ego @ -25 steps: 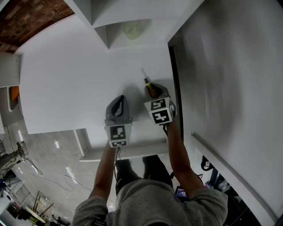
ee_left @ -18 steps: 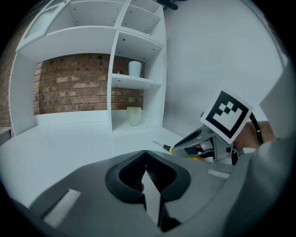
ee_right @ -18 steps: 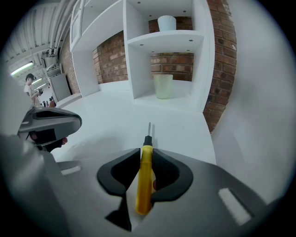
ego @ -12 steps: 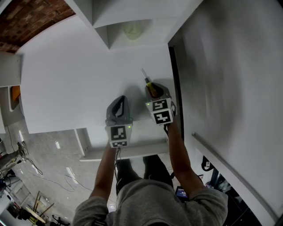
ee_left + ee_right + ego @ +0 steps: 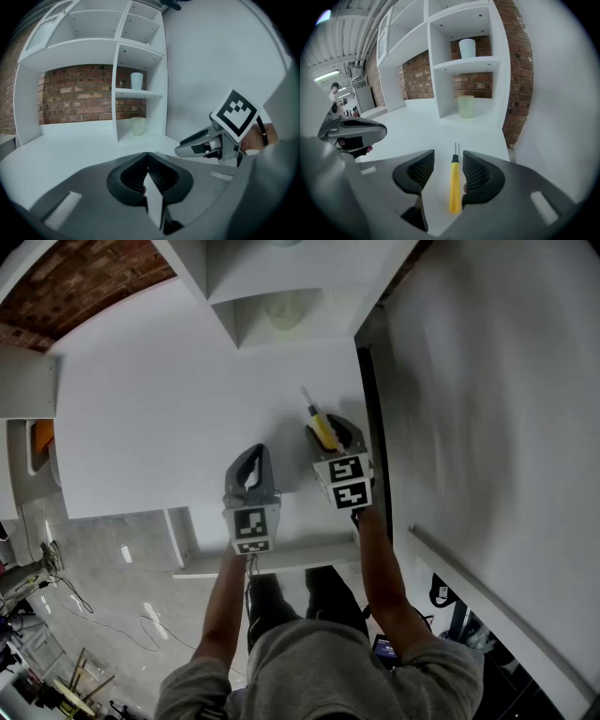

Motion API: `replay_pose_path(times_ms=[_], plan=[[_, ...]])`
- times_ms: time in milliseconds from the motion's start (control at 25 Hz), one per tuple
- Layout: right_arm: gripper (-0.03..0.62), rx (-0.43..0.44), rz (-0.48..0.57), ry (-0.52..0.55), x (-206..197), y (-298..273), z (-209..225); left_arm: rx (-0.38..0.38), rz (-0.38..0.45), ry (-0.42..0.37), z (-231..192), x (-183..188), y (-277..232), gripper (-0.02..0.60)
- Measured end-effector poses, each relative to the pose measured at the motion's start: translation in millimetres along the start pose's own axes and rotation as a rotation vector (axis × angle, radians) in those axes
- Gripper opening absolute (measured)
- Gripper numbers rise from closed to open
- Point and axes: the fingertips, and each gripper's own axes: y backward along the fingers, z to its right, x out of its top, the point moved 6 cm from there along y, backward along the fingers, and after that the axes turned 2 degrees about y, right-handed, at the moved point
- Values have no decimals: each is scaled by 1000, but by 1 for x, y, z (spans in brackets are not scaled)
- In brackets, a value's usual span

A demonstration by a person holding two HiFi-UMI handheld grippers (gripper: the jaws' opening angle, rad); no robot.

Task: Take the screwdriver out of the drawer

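Observation:
The screwdriver (image 5: 320,427), with a yellow handle and a thin metal tip, lies on the white table top (image 5: 169,418); its tip points toward the shelves. My right gripper (image 5: 328,430) hangs just over it and its jaws are opening. In the right gripper view the screwdriver (image 5: 454,185) lies in the gap between the right gripper (image 5: 447,165) pads, touching neither. My left gripper (image 5: 251,454) is beside it on the left, near the table's front edge. Its jaws (image 5: 146,160) are shut with nothing between them.
A white shelf unit stands at the back of the table with a pale green cup (image 5: 281,307) in its lower niche and a white cup (image 5: 467,48) above. A white wall panel (image 5: 487,409) rises close on the right. A white ledge (image 5: 272,563) juts out below the table's front edge.
My right gripper's jaws have spread apart and let go of the screwdriver, which now lies on the table. That gripper has lifted a little; the left one has barely shifted.

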Motion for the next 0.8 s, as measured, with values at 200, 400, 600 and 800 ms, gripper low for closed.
replay_pose_path(times_ms=[200,400,600,800], plan=[[190,-14,57,19,14,31,-6,14,31,-5,6,20,18,12],[166,-30,123,43,29,74,-13,27,71,-10,16,45,41,12],[140,-46,200,61,42,121,-19,35,110,-13,31,67,71,12],[110,-57,260,87,47,167,-32,38,139,-15,49,81,107,12]])
